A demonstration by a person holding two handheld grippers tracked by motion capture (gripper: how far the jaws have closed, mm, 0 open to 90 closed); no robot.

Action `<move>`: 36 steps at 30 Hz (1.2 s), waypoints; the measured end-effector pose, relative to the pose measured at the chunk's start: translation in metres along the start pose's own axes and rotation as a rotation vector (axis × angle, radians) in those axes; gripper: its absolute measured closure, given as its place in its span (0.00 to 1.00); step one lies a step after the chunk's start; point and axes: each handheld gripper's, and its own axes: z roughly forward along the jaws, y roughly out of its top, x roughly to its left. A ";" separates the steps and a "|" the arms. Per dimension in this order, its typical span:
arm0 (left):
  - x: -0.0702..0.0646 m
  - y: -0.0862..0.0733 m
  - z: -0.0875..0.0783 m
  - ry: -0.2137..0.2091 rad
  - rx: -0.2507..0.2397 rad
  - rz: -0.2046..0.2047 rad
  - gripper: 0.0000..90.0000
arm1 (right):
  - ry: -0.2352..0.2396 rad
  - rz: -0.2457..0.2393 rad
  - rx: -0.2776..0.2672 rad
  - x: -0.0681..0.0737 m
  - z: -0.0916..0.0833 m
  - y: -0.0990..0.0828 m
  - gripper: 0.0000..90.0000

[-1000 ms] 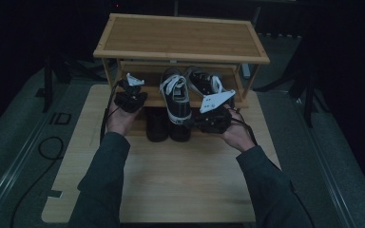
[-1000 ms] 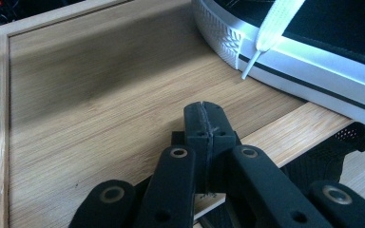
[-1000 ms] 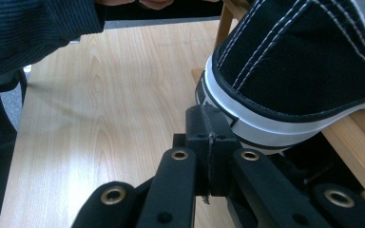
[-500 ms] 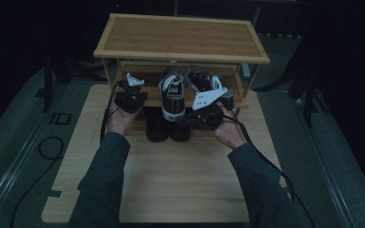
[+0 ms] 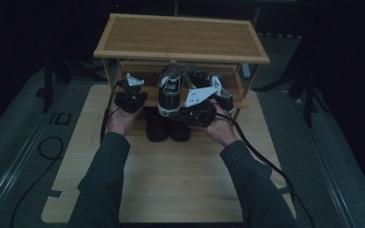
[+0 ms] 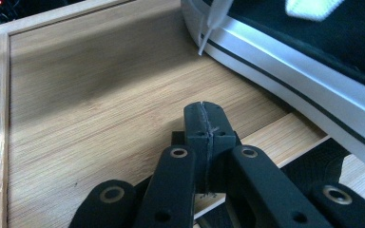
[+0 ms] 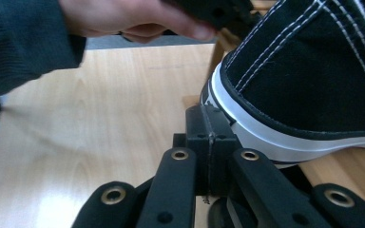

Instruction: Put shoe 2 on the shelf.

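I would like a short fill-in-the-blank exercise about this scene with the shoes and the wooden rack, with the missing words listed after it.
1. The fingers of the left gripper are ____, with nothing between them.
2. The black sneaker has a ____ rubber sole.
3. That sneaker rests on the middle shelf of a ____ rack.
4. The tip of the right gripper is right beside the sneaker's ____ end.

Missing words: shut; white; wooden; heel
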 end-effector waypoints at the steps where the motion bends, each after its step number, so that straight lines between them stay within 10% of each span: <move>1: 0.000 0.000 0.000 0.000 0.002 0.003 1.00 | -0.024 -0.004 0.002 -0.001 0.000 0.000 1.00; 3: 0.000 0.000 0.000 0.004 0.000 0.007 1.00 | -0.112 -0.002 0.026 -0.004 0.000 -0.002 1.00; 36: 0.000 -0.001 0.000 -0.003 -0.009 -0.001 1.00 | -0.185 0.067 0.060 -0.019 0.029 0.002 1.00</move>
